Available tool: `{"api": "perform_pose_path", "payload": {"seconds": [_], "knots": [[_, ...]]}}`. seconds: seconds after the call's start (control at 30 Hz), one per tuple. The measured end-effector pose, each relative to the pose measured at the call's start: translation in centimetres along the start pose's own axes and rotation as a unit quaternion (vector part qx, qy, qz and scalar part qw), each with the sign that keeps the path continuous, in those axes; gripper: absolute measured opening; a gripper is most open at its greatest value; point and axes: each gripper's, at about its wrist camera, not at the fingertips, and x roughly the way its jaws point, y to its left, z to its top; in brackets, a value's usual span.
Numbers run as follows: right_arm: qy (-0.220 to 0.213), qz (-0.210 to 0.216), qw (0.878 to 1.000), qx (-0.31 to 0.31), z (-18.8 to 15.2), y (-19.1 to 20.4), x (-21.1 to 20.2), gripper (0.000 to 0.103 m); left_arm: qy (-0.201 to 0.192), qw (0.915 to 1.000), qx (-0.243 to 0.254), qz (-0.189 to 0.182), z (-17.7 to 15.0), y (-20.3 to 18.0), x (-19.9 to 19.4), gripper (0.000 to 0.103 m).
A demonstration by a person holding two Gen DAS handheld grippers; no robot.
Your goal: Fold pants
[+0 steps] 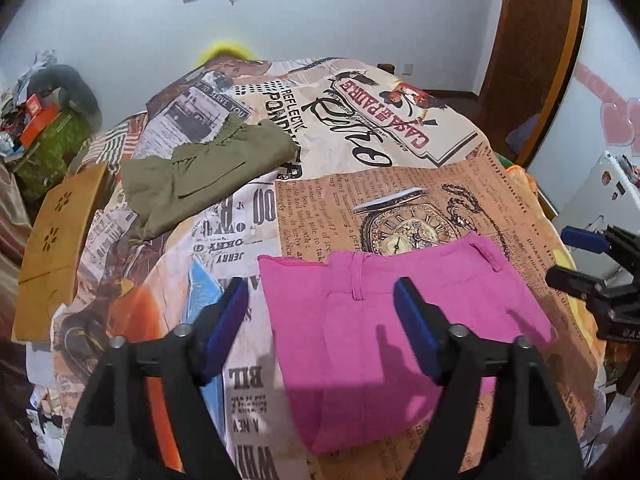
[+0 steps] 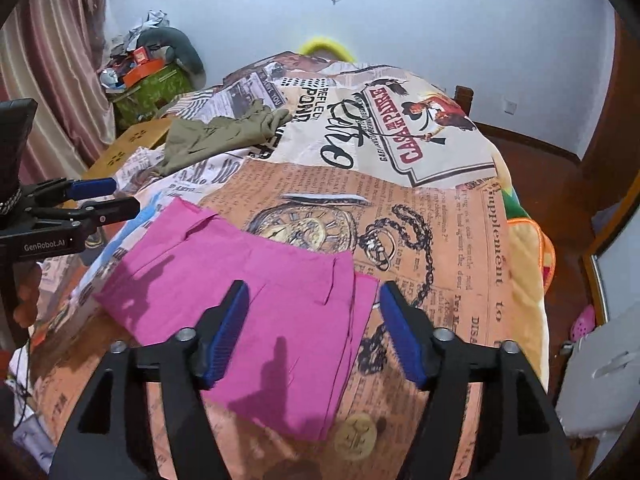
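Pink pants (image 1: 384, 320) lie folded into a flat rectangle on the printed bedspread (image 1: 400, 184), waistband and belt loops facing away from me. They also show in the right wrist view (image 2: 248, 308). My left gripper (image 1: 320, 328) is open and empty, hovering above the pants' left part. My right gripper (image 2: 312, 328) is open and empty above their right edge. The right gripper shows at the right edge of the left wrist view (image 1: 592, 256); the left gripper shows at the left of the right wrist view (image 2: 104, 200).
Olive green pants (image 1: 200, 172) lie crumpled at the far left of the bed, also in the right wrist view (image 2: 216, 136). A wooden stool (image 1: 56, 248) and a cluttered green box (image 1: 48, 148) stand left of the bed. A white appliance (image 1: 600, 188) is at the right.
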Motion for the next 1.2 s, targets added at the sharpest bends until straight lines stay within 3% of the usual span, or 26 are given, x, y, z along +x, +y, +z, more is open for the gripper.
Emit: {"api": "perform_pose_path", "payload": {"seconds": [0.1,0.37,0.5,0.87,1.1,1.2], "knots": [[0.002,0.007,1.000,0.015,-0.7,-0.1,0.1,0.072,0.016,0.9998,-0.012,-0.005,-0.4,0.2,0.4,0.086],[0.060,0.029,0.996,0.058,-3.0,-0.7,3.2,0.072,0.088,0.9939,-0.042,-0.050,-2.7,0.9,3.4,0.086],[0.083,0.034,0.993,0.072,-4.0,-1.3,5.0,0.072,0.112,0.9913,-0.047,-0.052,-3.6,1.1,4.8,0.086],[0.076,0.083,0.988,0.108,-4.3,-2.9,6.7,0.072,0.116,0.9838,-0.075,-0.114,-4.2,3.2,6.7,0.086],[0.073,0.093,0.988,0.101,-3.9,-2.9,7.3,0.074,0.118,0.9793,-0.081,-0.143,-3.4,3.0,7.9,0.065],[0.070,0.094,0.988,0.103,-3.6,-3.1,7.5,0.067,0.120,0.9784,-0.083,-0.146,-3.1,2.8,8.3,0.057]]}}
